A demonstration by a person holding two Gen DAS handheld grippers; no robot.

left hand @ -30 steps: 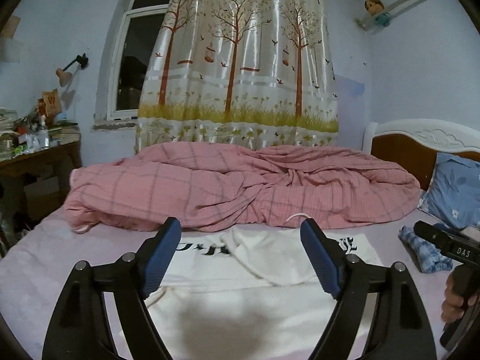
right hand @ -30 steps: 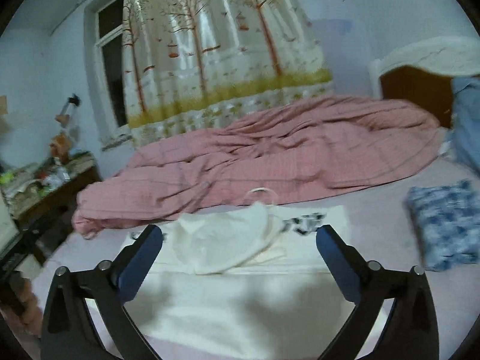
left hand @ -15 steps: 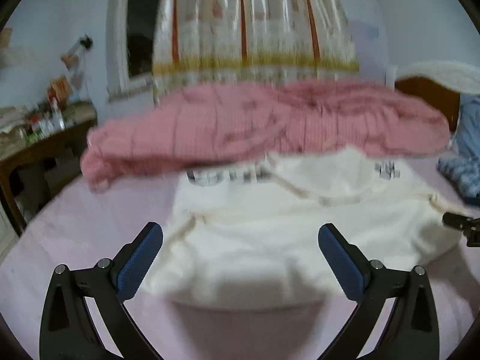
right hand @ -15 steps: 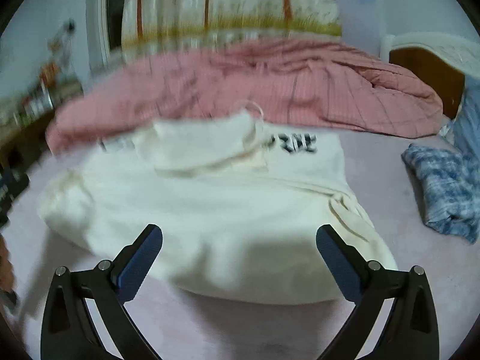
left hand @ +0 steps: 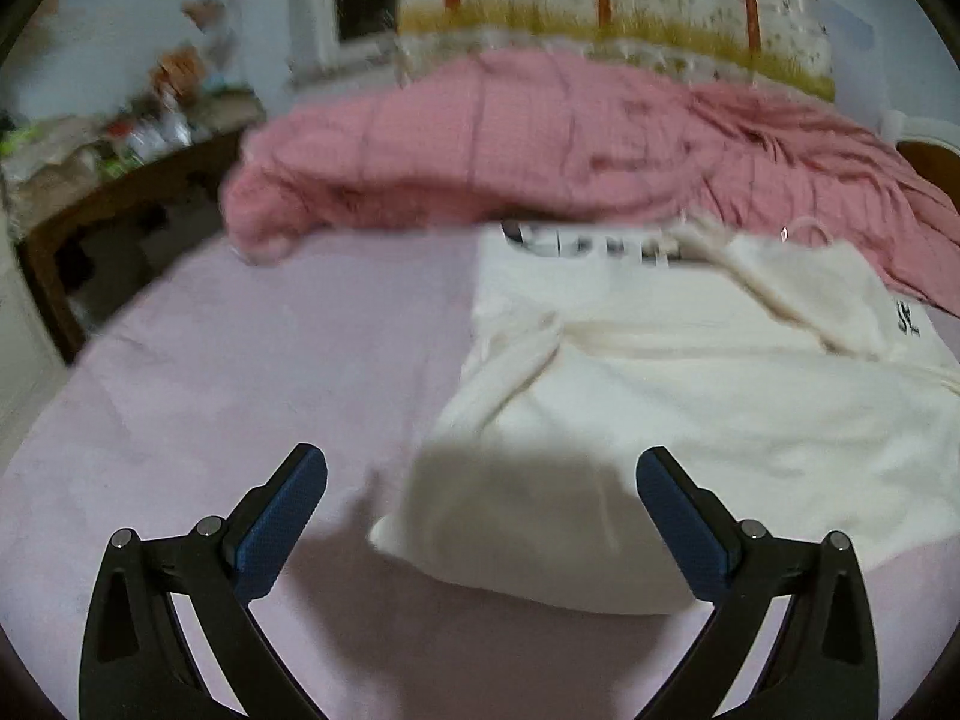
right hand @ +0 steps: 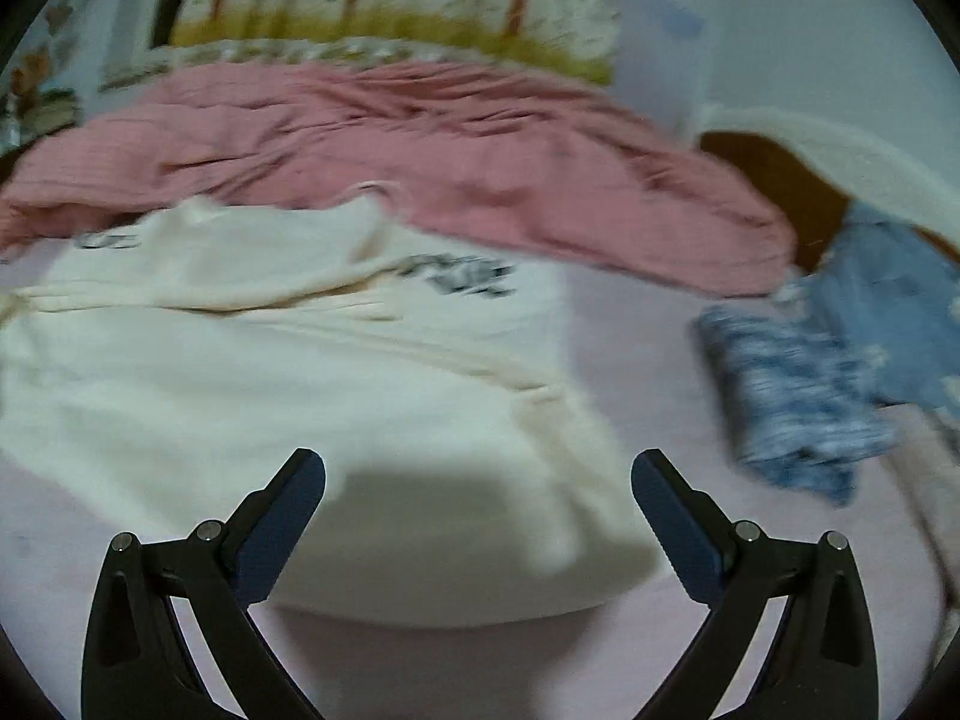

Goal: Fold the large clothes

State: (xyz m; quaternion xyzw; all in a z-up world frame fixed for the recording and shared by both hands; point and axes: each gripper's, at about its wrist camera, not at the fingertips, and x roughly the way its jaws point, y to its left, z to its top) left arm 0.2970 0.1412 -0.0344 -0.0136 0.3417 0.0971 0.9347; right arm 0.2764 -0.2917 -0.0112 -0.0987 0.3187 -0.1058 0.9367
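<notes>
A large cream sweatshirt (left hand: pixel 690 396) with black lettering lies spread on the lilac bed sheet (left hand: pixel 240 396); it also shows in the right wrist view (right hand: pixel 240 396). Its hood is folded over the chest. My left gripper (left hand: pixel 480 516) is open and empty, just above the garment's near left corner. My right gripper (right hand: pixel 477 516) is open and empty, above the garment's near right corner. Both views are blurred by motion.
A rumpled pink checked quilt (left hand: pixel 540 144) lies across the bed behind the sweatshirt. A folded blue patterned cloth (right hand: pixel 792 402) and a blue pillow (right hand: pixel 900 312) lie at the right by the headboard (right hand: pixel 780 180). A cluttered wooden desk (left hand: pixel 102 180) stands at the left.
Both grippers have tipped downward and come closer to the sweatshirt. The left one has swung toward its left corner, the right one toward its right corner. Both jaws opened wider.
</notes>
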